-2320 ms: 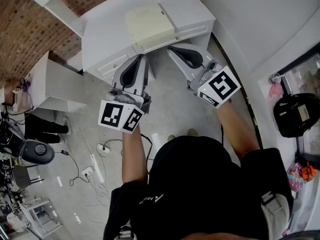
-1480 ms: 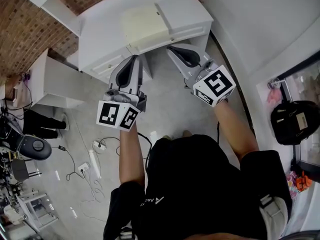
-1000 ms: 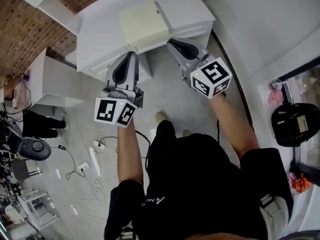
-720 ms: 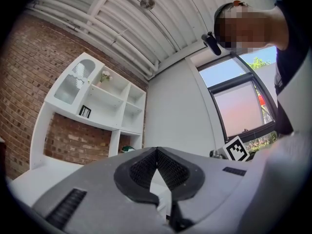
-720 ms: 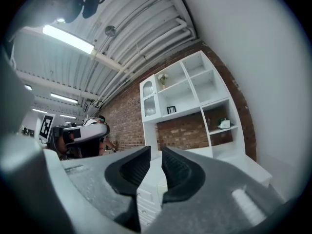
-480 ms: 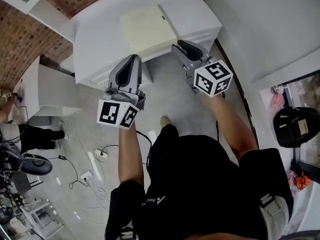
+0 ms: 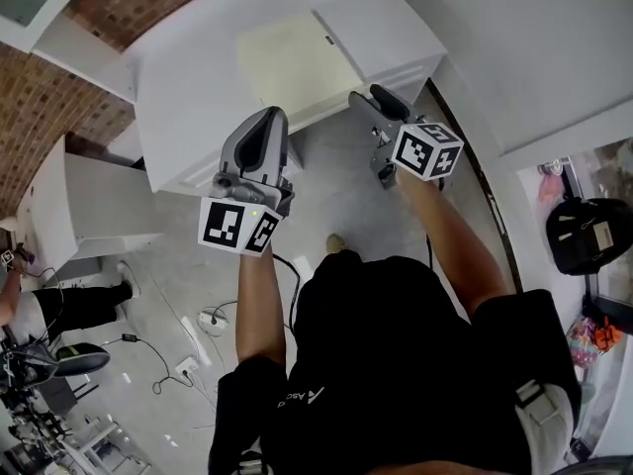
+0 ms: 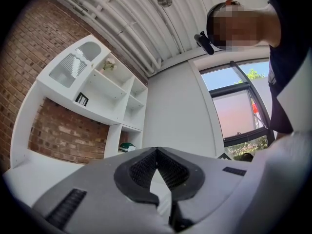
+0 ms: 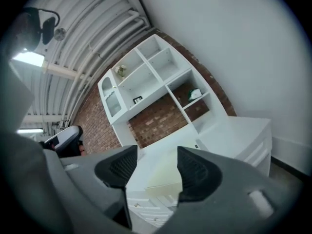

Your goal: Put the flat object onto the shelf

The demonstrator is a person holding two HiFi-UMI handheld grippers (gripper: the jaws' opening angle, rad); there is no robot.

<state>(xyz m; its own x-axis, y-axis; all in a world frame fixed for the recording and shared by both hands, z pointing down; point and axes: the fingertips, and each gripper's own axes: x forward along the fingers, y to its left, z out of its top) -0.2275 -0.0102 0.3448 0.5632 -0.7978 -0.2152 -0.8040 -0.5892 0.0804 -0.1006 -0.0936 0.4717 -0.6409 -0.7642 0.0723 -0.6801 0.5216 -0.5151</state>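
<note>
Cream flat rectangular slab point(image 7: 295, 59) lies flush on the white drawer cabinet top point(image 7: 188, 87), upper ctr of head view. In right gripper view it shows low centre point(image 9: 165, 178), seen through the jaw gap but well apart from the pads. Not yet on the white wall shelf unit point(image 9: 146, 77), which sits upper centre of that view against the red brick wall point(image 9: 156, 121).

Right gripper point(image 7: 368, 95): jaws have just been opening, now spread w/ nothing between them. It's right of ctr in head view, by the cabinet front. Left gripper point(image 7: 269, 117): pad tips pressed together, empty, lower left of the slab in head view.

Handling, judged:
- Slab looks thin, stiff and light, board or slim-box type, w/ some thickness visible at near edge.
- Surface looks smooth, so prob slippery in a shallow pinch.
- Too wide for a grab across, so take it by an edge.
- Near edge seems abt level w/ cabinet front, which looks like the best spot. Pinch top/bottom there, one gripper per near corner, so it won't pivot or droop.
- Left needs to open first.
- Small dark mark point(image 7: 323, 37) on slab's right edge, can't tell what it is; avoid clamping it.
- Lift level. Tilted, it could slide out of the pads.
</note>
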